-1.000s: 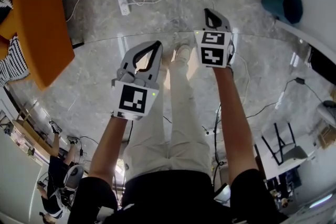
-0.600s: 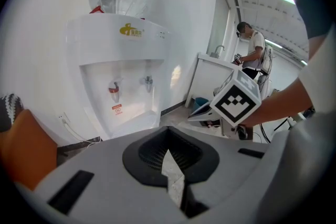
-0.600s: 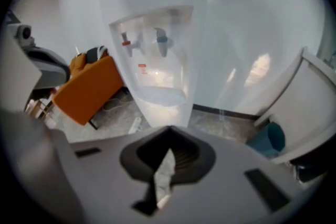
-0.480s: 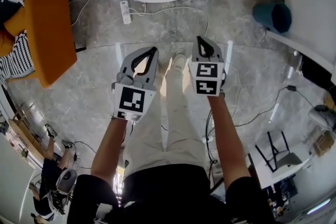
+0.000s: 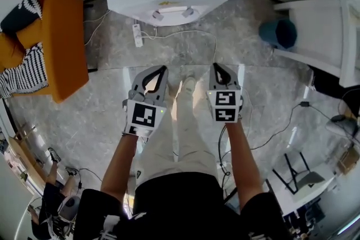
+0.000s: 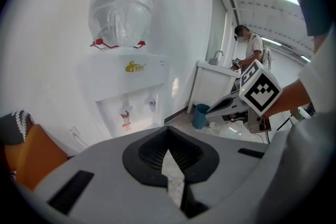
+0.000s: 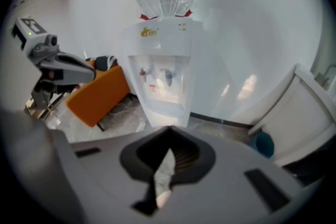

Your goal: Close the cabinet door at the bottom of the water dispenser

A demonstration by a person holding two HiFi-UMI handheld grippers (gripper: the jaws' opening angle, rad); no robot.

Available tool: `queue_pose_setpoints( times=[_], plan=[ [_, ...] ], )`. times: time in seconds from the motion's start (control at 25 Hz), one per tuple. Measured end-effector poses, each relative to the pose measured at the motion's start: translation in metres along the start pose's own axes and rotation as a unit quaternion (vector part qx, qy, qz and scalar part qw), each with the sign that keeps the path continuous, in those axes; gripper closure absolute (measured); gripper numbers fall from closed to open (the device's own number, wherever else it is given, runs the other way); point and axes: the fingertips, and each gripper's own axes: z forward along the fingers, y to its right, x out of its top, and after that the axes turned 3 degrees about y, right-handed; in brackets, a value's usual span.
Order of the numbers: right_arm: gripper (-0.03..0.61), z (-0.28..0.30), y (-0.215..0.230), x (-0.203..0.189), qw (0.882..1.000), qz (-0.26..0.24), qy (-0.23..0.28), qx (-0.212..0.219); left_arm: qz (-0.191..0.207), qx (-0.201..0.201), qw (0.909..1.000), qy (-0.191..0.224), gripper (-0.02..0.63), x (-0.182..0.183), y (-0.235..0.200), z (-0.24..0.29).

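Left gripper (image 6: 168,134): jaws together, tips meeting, nothing between them; only floor shows through the slit behind the tips.
Right gripper (image 7: 169,132): jaws together as well, and empty.
Hands: seen from the head view, the two grippers are held side by side over the person's legs (image 5: 181,132), each marker cube facing up and both tips pointing toward the dispenser.
Floor (image 5: 101,115): grey marbled tile, glossy, with cables running across it.
Dispenser (image 7: 164,55): white, upright against the wall, straight ahead of both grippers and well apart from them.
Door (image 7: 165,109): on the dispenser's lower front, below the tap recess. It reads as a plain white panel, but I cannot tell whether it sits flush. In the head view it is hidden under the dispenser's top.
Taps (image 7: 155,75): a red one and a blue one inside the recess.
Bottle (image 6: 123,2): clear, upside down on top of the dispenser.
Power strip (image 5: 136,35): on the floor, just beside the dispenser's base.
Seat (image 5: 59,42): orange, to the left of the dispenser, with a striped cushion (image 5: 22,73) on it.
Bin (image 5: 277,32): blue, to the right of the dispenser, next to a white cabinet (image 5: 323,25).
Background: another person (image 6: 253,49) stands at the cabinet's far end.
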Motion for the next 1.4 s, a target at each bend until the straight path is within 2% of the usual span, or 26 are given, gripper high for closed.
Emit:
queue_pose_setpoints(
  times=[0.24,0.48,0.64,0.8,1.2,1.4],
  plan=[
    [0.545,-0.033,-0.001,0.035,1.000,0.009,0.028,-0.002,0.006,0.002,0.9997,0.023,0.603,0.035,-0.001,-0.021],
    [0.545,-0.062,-0.003,0.087,0.997,0.016,0.070,-0.006,0.017,0.010,0.9980,0.059,0.603,0.082,-0.006,-0.043],
    [0.545,-0.084,-0.004,0.114,0.995,0.038,0.092,-0.003,0.021,0.014,0.9973,0.069,0.603,0.098,-0.009,-0.067],
    [0.545,-0.109,-0.005,0.139,0.991,0.051,0.120,-0.002,0.025,0.016,0.9964,0.080,0.603,0.118,-0.008,-0.088],
    [0.545,-0.172,-0.012,0.204,0.981,0.031,0.193,-0.008,0.037,0.033,0.9898,0.133,0.603,0.180,-0.013,-0.130],
    [0.545,-0.201,-0.017,0.226,0.973,0.045,0.227,0.001,0.056,0.030,0.9842,0.166,0.603,0.216,-0.002,-0.147]
  ],
)
